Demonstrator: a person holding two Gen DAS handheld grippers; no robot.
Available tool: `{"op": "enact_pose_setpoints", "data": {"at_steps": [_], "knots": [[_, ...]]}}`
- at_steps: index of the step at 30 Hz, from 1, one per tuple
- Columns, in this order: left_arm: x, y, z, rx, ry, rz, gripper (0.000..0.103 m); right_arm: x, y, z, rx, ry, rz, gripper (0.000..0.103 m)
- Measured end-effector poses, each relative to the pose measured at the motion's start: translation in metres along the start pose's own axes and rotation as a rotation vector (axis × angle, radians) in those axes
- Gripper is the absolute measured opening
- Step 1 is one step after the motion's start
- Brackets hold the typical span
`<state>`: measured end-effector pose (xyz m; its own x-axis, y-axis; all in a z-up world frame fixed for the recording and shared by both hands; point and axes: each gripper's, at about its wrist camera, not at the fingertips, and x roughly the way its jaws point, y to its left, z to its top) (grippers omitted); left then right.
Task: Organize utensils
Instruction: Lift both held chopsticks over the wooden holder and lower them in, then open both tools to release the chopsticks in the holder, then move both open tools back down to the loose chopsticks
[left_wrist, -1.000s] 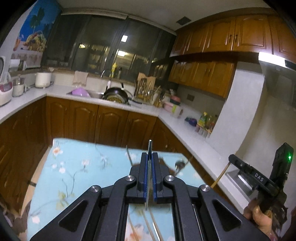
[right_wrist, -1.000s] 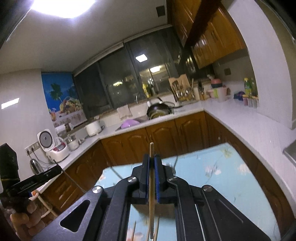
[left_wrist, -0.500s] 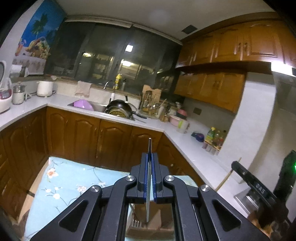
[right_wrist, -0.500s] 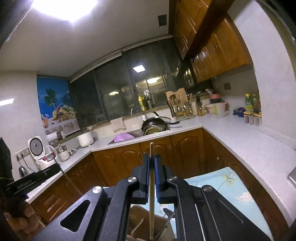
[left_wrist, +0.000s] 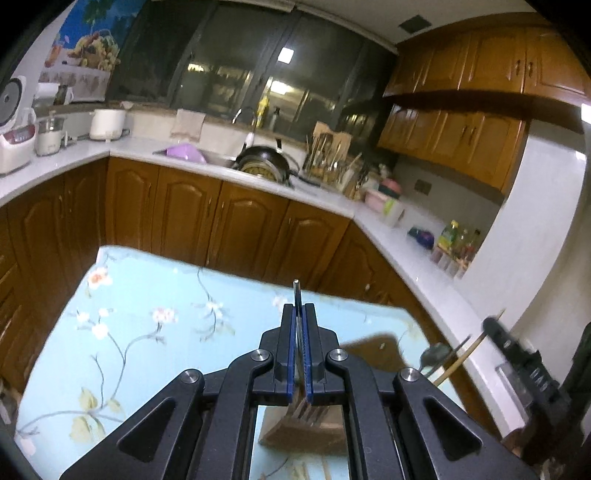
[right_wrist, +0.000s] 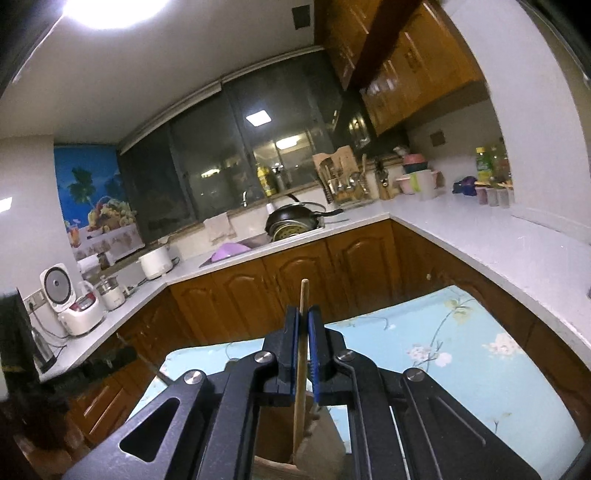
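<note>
My left gripper (left_wrist: 303, 317) pinches a thin metal utensil (left_wrist: 296, 291) upright and my right gripper (right_wrist: 303, 325) clamps a wooden chopstick (right_wrist: 302, 332), its lower end inside the wooden holder (right_wrist: 280, 439) on the floral cloth (right_wrist: 443, 369).

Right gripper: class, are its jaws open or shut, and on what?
Shut. In the right wrist view the right gripper has both blue pads pressed against a wooden chopstick that stands upright between them.
</note>
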<state>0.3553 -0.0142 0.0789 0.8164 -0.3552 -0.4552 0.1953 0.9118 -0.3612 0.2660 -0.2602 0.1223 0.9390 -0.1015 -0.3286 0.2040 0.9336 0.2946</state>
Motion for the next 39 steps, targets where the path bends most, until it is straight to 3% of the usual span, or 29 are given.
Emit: {"op": "enact_pose_setpoints", "data": {"at_steps": [10,20,23,25,27,29,31,33,35,39], "knots": [[0.004,0.003,0.016,0.001,0.028,0.013,0.0,0.001,-0.004,-0.003,0.028,0.021,-0.005,0.005],[0.001,0.009,0.004,0.0,0.047,0.014,0.0,0.01,-0.01,-0.014,0.041,0.066,-0.005,0.006],[-0.002,0.01,0.006,-0.005,0.059,0.009,0.002,0.01,-0.01,-0.014,0.048,0.078,0.003,0.012],[-0.005,0.009,0.008,0.0,0.061,0.009,0.006,0.008,-0.012,-0.013,0.054,0.082,0.011,0.022],[-0.012,0.008,0.009,0.003,0.058,0.013,0.023,0.003,-0.012,-0.013,0.061,0.076,0.021,0.047],[-0.021,0.008,0.007,0.004,0.038,0.02,0.046,-0.005,-0.013,-0.013,0.067,0.064,0.033,0.059],[-0.032,0.007,0.003,0.016,0.025,0.035,0.051,-0.016,-0.013,-0.013,0.061,0.049,0.034,0.066],[-0.043,0.007,-0.002,0.021,0.019,0.035,0.056,-0.024,-0.015,-0.013,0.061,0.041,0.035,0.094],[-0.053,0.007,-0.009,0.026,0.016,0.044,0.064,-0.034,-0.017,-0.015,0.066,0.03,0.04,0.099],[-0.077,0.003,-0.03,0.043,0.006,0.071,0.075,-0.052,-0.022,-0.022,0.072,0.043,0.038,0.099]]}}
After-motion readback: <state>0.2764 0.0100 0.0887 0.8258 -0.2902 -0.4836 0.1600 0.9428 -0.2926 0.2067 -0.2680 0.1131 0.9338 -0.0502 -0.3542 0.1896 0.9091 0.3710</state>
